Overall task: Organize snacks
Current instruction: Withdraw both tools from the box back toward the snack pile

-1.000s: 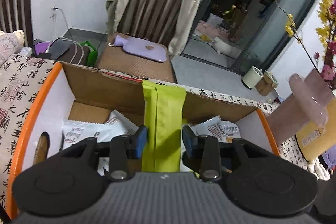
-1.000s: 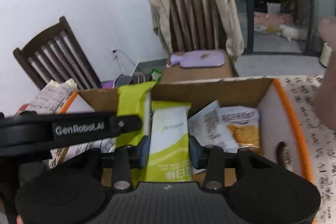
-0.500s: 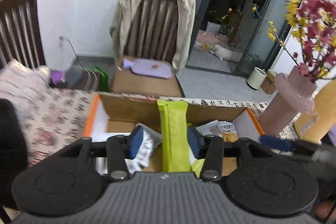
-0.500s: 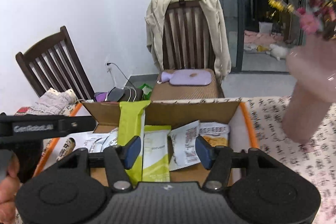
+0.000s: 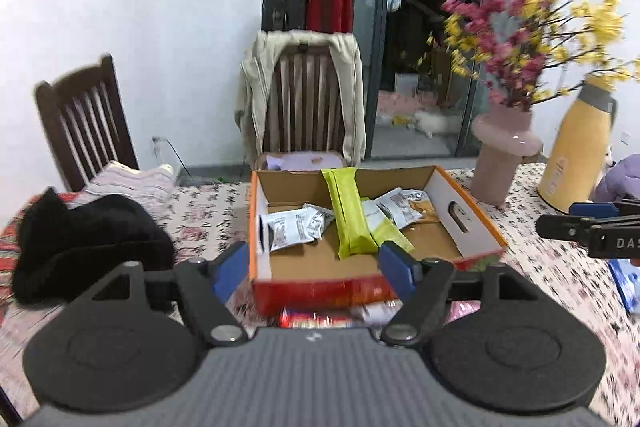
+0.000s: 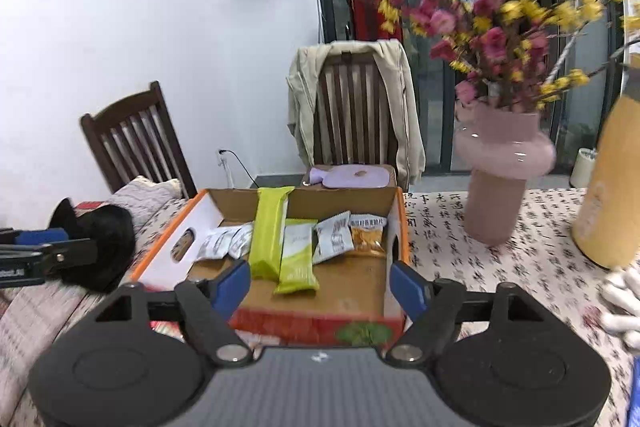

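left gripper (image 5: 314,267) just opened wide, empty | right gripper (image 6: 320,285) same | snack packets in box (image 6: 394,227)

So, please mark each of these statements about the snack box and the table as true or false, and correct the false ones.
1. The long green packet leans against the back wall of the cardboard box. True.
2. The right hand-held gripper grips a green packet. False: its jaws are open and empty, having just been opening.
3. The pink vase stands inside the box. False: it stands on the tablecloth beside it.
4. A beige jacket hangs over the chair behind the table. True.
5. The left hand-held gripper is shut. False: it is open, holding nothing.
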